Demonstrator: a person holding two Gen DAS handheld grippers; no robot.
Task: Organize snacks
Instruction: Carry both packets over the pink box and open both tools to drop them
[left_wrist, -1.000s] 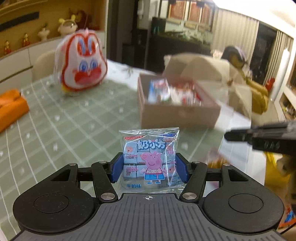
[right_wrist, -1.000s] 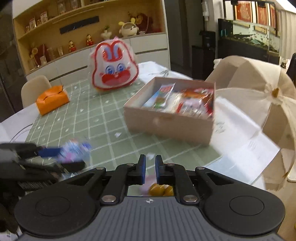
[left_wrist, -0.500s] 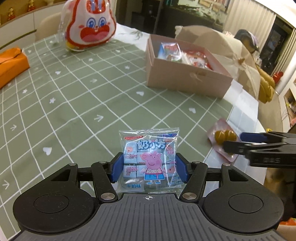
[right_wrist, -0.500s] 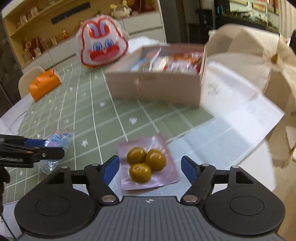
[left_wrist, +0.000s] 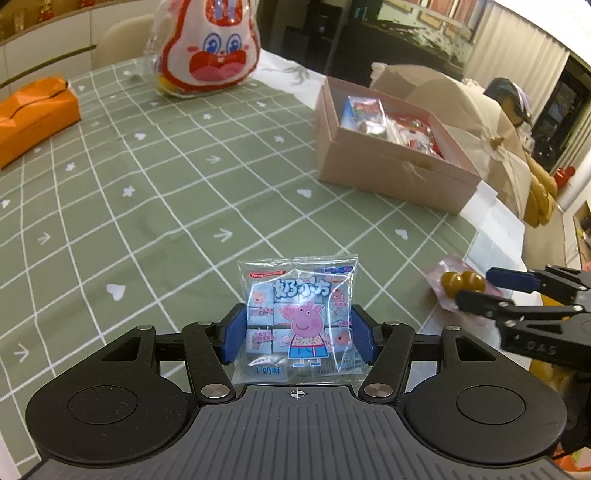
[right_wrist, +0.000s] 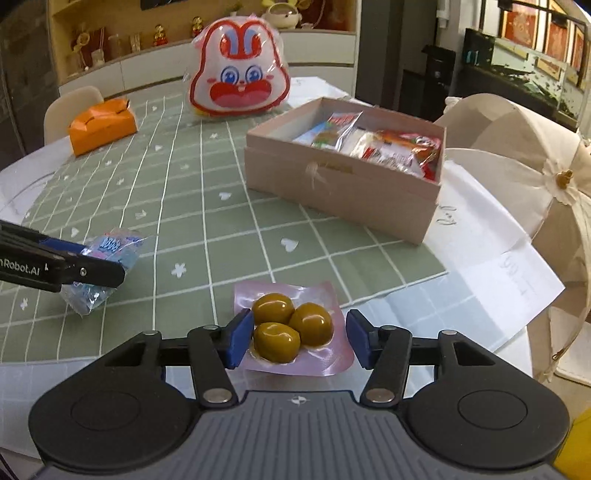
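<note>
A: Your left gripper (left_wrist: 297, 334) has its fingers clamped on the blue milk-candy packet (left_wrist: 299, 314), upright at lower centre.

B: And the right gripper (right_wrist: 299, 338)?

A: Closing around the pink olive pouch (right_wrist: 291, 328), flat on the surface, pads not yet pressing. It looks soft and slippery; pinch across the lumps, long axis running away from you toward the box (right_wrist: 343, 184).

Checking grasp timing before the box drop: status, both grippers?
Left gripper shut on Peppa Pig snack packet. Right gripper closing around pink olive pouch, fingers not yet pressing. Path to open snack box looks clear.
</note>
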